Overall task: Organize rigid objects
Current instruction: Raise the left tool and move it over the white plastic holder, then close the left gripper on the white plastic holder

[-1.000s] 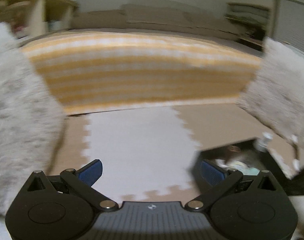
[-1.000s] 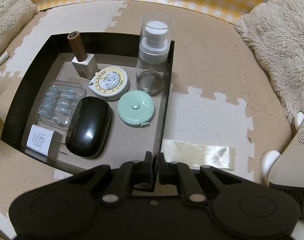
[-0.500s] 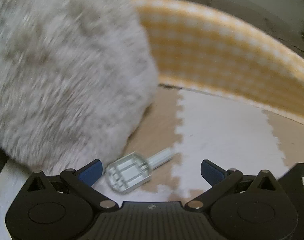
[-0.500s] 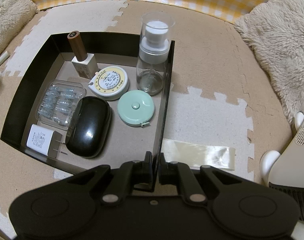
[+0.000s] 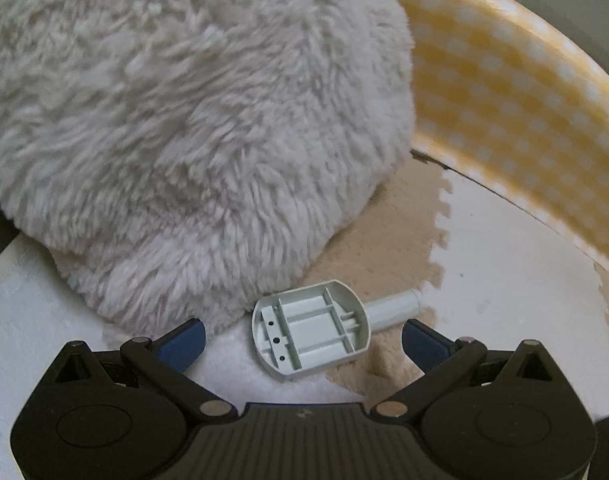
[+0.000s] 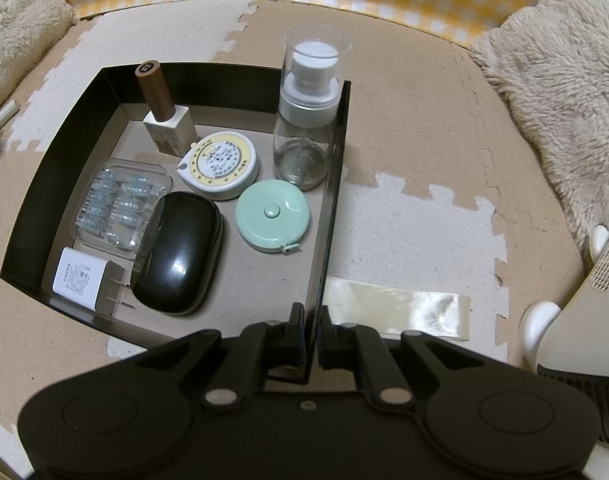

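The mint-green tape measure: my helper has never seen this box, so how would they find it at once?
Look in the black box on the foam mat. Near its right wall, just in front of the clear spray bottle, lies the mint-green tape measure. Unlike the white and yellow-dialled round one beside it, it is plain green with a centre button.

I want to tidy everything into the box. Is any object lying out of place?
Yes. A pale grey plastic part with a short handle lies on the foam floor mat, against the fluffy cushion, outside the black box. The open left tool straddles it.
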### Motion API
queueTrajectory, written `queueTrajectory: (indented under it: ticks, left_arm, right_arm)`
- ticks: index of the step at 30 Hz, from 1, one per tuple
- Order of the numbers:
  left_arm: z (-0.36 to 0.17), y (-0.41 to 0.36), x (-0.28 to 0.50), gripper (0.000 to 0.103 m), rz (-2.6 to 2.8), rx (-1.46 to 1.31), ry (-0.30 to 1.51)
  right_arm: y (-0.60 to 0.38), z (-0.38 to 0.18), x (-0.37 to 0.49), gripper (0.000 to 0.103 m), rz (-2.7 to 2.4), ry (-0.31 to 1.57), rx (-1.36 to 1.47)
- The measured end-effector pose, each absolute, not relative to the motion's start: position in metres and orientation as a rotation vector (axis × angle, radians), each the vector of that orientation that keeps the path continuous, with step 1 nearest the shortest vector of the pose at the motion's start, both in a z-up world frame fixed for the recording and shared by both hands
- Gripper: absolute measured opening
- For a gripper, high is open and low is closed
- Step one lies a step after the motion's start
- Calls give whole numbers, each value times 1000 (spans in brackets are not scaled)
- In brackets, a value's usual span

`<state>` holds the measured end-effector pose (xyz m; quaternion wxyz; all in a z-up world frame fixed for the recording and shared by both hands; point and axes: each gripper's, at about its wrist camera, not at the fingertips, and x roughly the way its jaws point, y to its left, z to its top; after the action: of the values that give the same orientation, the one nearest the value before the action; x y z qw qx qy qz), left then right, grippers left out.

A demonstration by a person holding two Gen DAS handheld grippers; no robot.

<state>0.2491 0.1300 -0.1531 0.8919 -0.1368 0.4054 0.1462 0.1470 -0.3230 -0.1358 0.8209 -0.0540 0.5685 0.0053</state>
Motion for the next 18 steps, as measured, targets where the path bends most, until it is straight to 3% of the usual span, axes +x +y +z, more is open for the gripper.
queueTrajectory:
  ticks: [2,7,10,18]
  left_arm:
    - [-156,128,252,100,321,-277,842]
    - [-165,124,259,83,328,-257,845]
    - [-162,122,258,66,301,-247,838]
    - [-165,113,264,65,257,-221,861]
  right_arm:
    - [-323,-136,147,8,12,1210,-115]
    - [-323,-136,147,8,12,1211,-115]
    - [-323,-136,147,8,11,1210,-115]
    - [-323,-136,147,8,11,1210,-115]
